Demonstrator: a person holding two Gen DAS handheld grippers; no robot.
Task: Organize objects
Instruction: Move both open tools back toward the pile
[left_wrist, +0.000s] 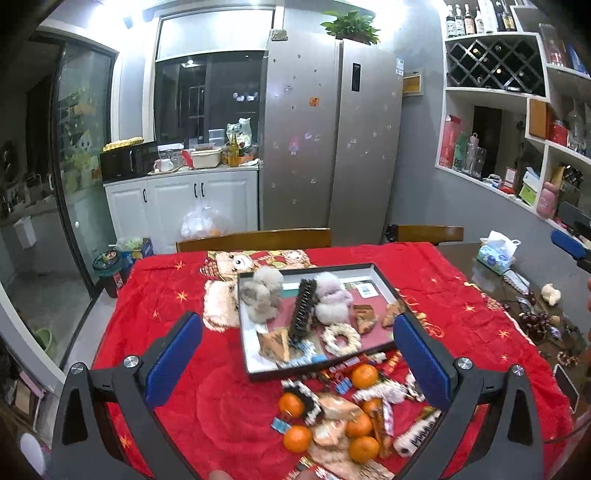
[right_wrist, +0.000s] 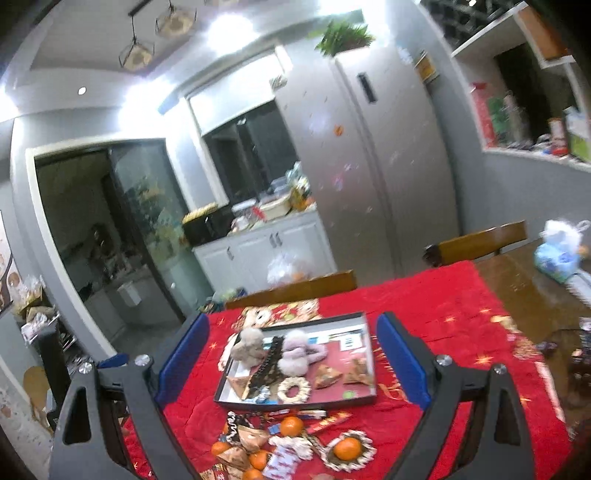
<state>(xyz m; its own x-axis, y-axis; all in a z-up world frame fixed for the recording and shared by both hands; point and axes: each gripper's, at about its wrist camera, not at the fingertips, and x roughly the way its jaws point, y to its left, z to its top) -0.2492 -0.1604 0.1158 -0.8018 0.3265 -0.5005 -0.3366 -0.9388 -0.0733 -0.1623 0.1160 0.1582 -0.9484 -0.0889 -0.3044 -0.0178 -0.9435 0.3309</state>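
A shallow black-rimmed box tray lies on the red cloth. It holds two fluffy scrunchies, a dark hair claw, a white ring scrunchie and triangular packets. In front of it lies a loose pile of tangerines, sweets and packets. My left gripper is open and empty above the tray's near edge. My right gripper is open and empty above the tray.
The red cloth covers the table. Wooden chair backs stand at the far edge. On bare table to the right lie a tissue pack, grapes and a phone. A fridge and cabinets stand behind.
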